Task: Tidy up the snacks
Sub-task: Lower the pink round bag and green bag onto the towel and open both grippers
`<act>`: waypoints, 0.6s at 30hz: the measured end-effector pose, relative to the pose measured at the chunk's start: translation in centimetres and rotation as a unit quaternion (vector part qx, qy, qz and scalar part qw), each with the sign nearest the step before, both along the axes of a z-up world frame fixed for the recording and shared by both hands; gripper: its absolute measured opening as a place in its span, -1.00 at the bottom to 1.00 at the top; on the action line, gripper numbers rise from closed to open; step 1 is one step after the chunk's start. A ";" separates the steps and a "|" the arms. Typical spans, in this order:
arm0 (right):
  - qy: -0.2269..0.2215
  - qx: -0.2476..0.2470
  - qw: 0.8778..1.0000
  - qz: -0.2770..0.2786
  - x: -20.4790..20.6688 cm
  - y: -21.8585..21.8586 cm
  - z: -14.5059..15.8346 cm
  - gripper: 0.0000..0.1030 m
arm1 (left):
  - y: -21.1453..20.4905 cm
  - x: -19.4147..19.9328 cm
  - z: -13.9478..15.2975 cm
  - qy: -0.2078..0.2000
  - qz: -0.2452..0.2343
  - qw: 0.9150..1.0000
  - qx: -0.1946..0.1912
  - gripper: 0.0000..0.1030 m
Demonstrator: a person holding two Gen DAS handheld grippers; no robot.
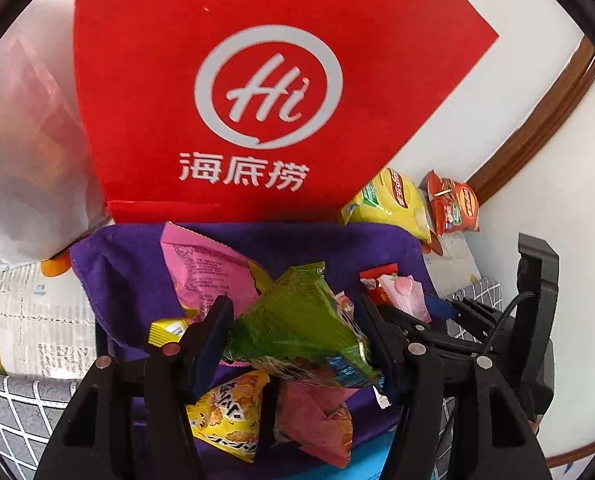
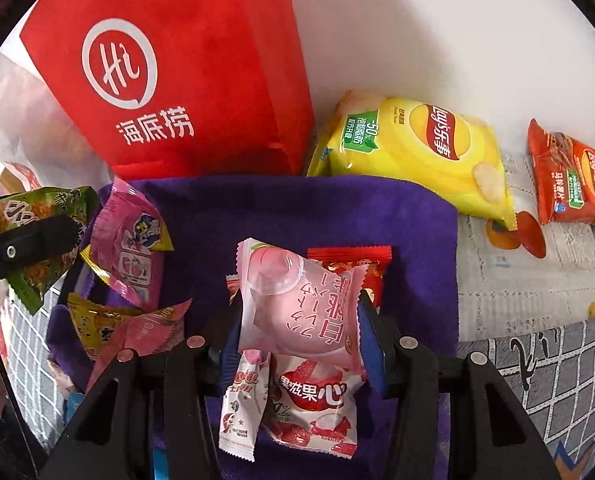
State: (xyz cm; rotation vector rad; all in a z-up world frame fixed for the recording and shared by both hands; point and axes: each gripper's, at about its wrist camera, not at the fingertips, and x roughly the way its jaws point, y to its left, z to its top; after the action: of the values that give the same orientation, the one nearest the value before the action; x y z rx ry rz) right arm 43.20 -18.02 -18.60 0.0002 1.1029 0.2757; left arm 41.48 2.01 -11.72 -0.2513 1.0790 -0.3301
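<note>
My left gripper [image 1: 293, 336] is shut on a green snack bag [image 1: 301, 320], which it holds above a purple cloth [image 1: 129, 264] strewn with snacks. A pink bag [image 1: 205, 268] and a yellow bag [image 1: 229, 412] lie beneath it. In the right wrist view, my right gripper [image 2: 301, 328] is shut on a pink peach packet [image 2: 297, 304] over the same purple cloth [image 2: 409, 232]. Under the peach packet lie a white strawberry packet [image 2: 317, 408] and a red packet [image 2: 353, 260]. The left gripper [image 2: 29, 244] with the green bag [image 2: 37, 208] shows at that view's left edge.
A red paper bag [image 2: 185, 80] with a white logo stands behind the cloth against a white wall. Right of it lie a yellow chip bag [image 2: 417, 152] and an orange-red chip bag [image 2: 569, 180] on a printed tablecloth [image 2: 537, 280]. A white plastic bag [image 1: 25, 160] sits at the left.
</note>
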 end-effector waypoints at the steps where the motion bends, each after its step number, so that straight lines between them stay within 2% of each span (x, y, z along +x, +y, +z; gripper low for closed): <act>1: 0.000 -0.004 1.000 0.001 -0.1 0.1 -0.1 0.00 | -0.2 0.1 -0.1 0.001 -0.001 1.000 0.001 0.17; 12: 0.000 -0.021 1.000 0.011 0.2 0.6 -0.7 0.07 | -1.6 0.2 -0.8 0.013 -0.009 1.000 0.013 0.17; 15: -0.008 -0.014 1.000 0.006 0.1 0.4 -0.2 0.23 | -1.7 0.3 -1.0 0.017 -0.011 1.000 0.013 0.17; 18: -0.014 -0.006 1.000 0.005 0.0 0.2 0.3 0.28 | -1.9 0.3 -1.4 0.018 -0.010 1.000 0.015 0.17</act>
State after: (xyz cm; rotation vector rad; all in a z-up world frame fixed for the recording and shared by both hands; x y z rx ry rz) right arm 43.25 -17.86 -18.32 -0.0195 1.0769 0.2775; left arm 41.81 0.12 -13.15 -0.2197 1.1219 -0.3284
